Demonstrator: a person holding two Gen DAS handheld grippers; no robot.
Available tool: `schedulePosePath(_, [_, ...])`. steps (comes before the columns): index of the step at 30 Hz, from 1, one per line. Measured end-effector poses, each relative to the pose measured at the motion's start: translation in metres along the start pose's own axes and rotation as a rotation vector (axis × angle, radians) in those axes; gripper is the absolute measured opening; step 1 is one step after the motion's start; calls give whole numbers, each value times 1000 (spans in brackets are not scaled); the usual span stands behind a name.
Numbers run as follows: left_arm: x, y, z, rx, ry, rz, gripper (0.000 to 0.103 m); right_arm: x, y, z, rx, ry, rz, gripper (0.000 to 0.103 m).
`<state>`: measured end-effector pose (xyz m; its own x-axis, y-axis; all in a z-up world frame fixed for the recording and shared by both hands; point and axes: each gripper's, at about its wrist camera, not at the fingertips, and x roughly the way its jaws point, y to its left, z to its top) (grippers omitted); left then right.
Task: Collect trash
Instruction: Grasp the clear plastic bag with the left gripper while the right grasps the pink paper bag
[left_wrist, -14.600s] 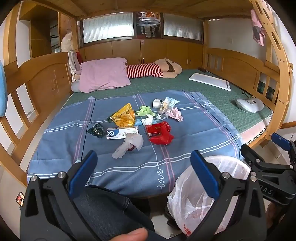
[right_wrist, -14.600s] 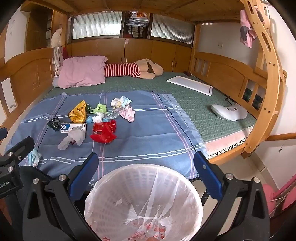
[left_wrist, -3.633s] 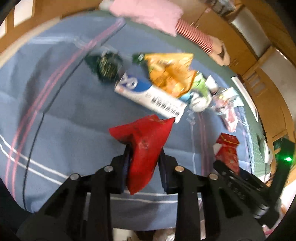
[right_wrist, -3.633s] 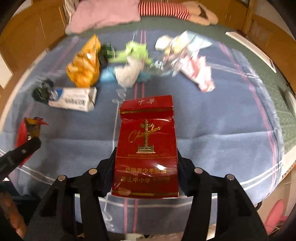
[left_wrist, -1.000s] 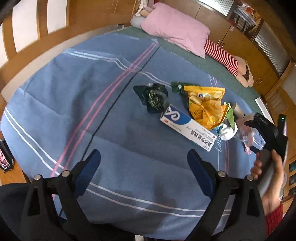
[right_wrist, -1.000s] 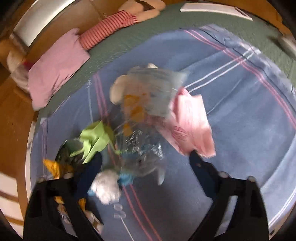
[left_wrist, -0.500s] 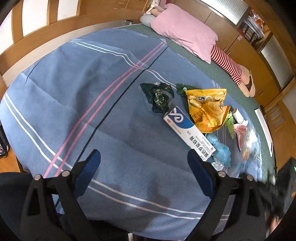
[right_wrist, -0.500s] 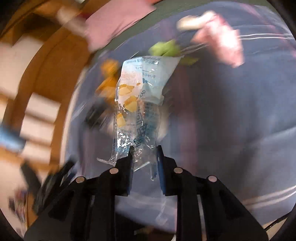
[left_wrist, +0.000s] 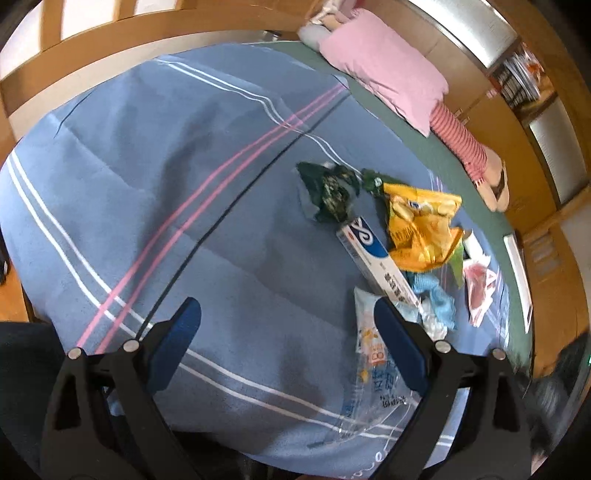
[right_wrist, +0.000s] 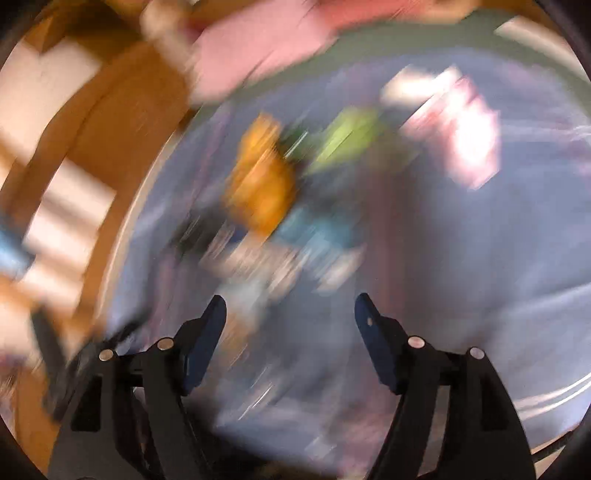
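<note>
Blue-white carton: Chinese print, unreadable | left gripper fingers apart | right gripper fingers apart, empty

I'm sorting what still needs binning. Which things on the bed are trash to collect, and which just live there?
Trash to collect:
clear plastic wrapper
white and blue box
yellow snack bag
dark green wrapper
blue crumpled wrapper
pink wrapper

Just lying about:
pink pillow
striped plush toy
blue blanket
</note>
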<state>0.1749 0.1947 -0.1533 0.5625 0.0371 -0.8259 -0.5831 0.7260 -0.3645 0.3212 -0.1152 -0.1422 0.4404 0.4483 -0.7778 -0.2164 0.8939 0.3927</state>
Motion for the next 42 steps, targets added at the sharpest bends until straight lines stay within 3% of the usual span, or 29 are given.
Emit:
schedulePosePath(1, [1,-2,-1,12,3,3,94,-2,-9,17,-17,-95,-159,71])
schedulePosePath(3, [4,-6,-3,34,19,-2,94,3,-27,40,-4,-187,-324,73])
schedulePosePath(4, [6,-8,-4,41,29,-6,94,13,-40,53,28,-204,-362,73])
schedulePosePath(7, [11,-16,-7,77,54,-13,94,52,-75,84,142,-129,-388,73])
schedulePosePath(11, [20,-29,-11,154,97,-16,94,89,-78,92,81,-66,-445,70])
schedulePosePath(12, [22,-32,-12,164,106,-17,94,94,-75,91,51,-59,-453,45])
schedulePosePath(14, [23,-33,-13,171,107,-10,94,103,-72,85,6,-10,-452,11])
schedulePosePath(15, [22,-30,-11,156,97,-7,94,99,-71,78,3,-7,-441,10])
schedulePosePath(21, [25,-15,-6,50,113,-21,94,34,-57,23,47,-6,-320,9])
schedulePosePath(26, [24,-23,-9,94,103,-11,94,-12,-44,-45,67,78,-294,13])
schedulePosePath(28, [27,-32,-13,148,115,-7,94,-20,-41,-60,40,99,-279,35])
schedulePosePath(29, [28,-36,-15,173,120,-3,94,-23,-39,-65,25,80,-300,60])
schedulePosePath(30, [29,-41,-18,201,123,3,94,-27,-34,-68,3,48,-333,76])
schedulePosePath(31, [30,-44,-19,219,125,8,94,-28,-32,-68,-32,13,-378,78])
schedulePosePath(34, [33,-51,-24,261,138,14,94,-13,-34,-63,-109,30,-426,78])
schedulePosePath(39, [40,-62,-35,327,192,-8,94,17,-35,-59,-110,100,-364,78])
schedulePosePath(40, [42,-66,-38,346,201,-15,95,23,-33,-62,-116,116,-362,73])
schedulePosePath(41, [43,-69,-41,369,212,-24,95,29,-32,-65,-122,136,-358,51])
schedulePosePath(42, [46,-75,-46,398,228,-30,97,31,-33,-70,-111,151,-345,45])
